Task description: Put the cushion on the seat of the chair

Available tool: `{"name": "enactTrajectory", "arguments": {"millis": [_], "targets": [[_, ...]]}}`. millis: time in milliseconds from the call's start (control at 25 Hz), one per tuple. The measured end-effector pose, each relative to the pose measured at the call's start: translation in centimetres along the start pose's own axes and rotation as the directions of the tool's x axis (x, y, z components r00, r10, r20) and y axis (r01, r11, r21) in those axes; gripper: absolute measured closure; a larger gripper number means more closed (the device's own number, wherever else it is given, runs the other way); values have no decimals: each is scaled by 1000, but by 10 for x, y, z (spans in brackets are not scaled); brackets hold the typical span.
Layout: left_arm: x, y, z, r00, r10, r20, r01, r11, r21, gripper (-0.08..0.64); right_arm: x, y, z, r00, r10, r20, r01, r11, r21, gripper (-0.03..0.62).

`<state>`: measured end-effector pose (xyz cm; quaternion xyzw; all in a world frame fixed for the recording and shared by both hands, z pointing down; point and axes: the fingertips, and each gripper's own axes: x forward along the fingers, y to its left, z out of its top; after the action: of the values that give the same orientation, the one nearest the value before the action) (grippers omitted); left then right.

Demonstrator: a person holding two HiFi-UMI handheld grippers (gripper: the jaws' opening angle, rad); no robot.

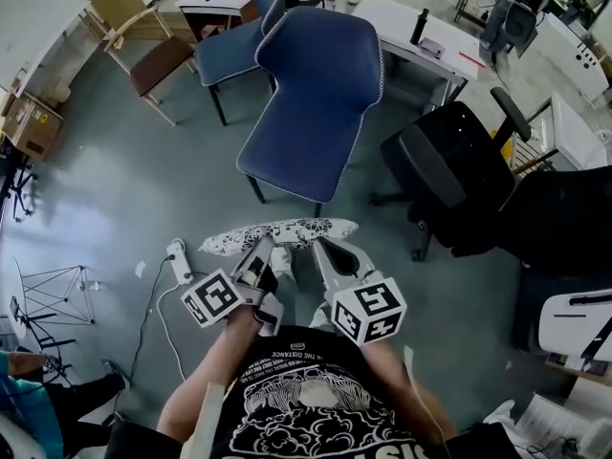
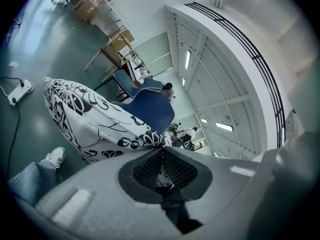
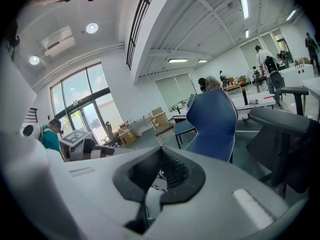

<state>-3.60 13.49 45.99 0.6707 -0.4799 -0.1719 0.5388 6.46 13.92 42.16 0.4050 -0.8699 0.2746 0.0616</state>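
The cushion [image 1: 277,232] is white with a black floral print and hangs level over the floor, just short of the blue chair's seat [image 1: 296,156]. My left gripper [image 1: 260,250] is shut on its near edge, and my right gripper [image 1: 323,250] is shut on the same edge a little to the right. In the left gripper view the cushion [image 2: 85,119] spreads out left of the jaws, with the left gripper [image 2: 161,150] pinching its fabric and the blue chair [image 2: 147,106] behind. In the right gripper view patterned fabric shows between the jaws of the right gripper [image 3: 160,156], and the blue chair [image 3: 212,121] stands ahead.
A black office chair [image 1: 449,175] stands right of the blue chair. A second blue chair [image 1: 229,51] and a wooden chair [image 1: 153,60] are behind it on the left, with a white desk [image 1: 421,27] beyond. A power strip [image 1: 177,256] and cable lie on the floor at left.
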Motion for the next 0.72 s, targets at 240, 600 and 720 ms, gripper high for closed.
{"name": "enactTrajectory", "arguments": {"millis": [240, 600, 720], "targets": [[25, 17, 22, 999, -6, -43, 5, 1000, -26, 541, 37, -11, 9, 1000, -27, -16, 27, 1000, -2, 597], [74, 36, 62, 993, -26, -119, 18, 998, -63, 541, 94, -30, 19, 996, -68, -61, 69, 997, 26, 597], [89, 41, 76, 989, -32, -143, 22, 997, -70, 541, 108, -37, 26, 993, -94, -69, 96, 995, 30, 598]]}}
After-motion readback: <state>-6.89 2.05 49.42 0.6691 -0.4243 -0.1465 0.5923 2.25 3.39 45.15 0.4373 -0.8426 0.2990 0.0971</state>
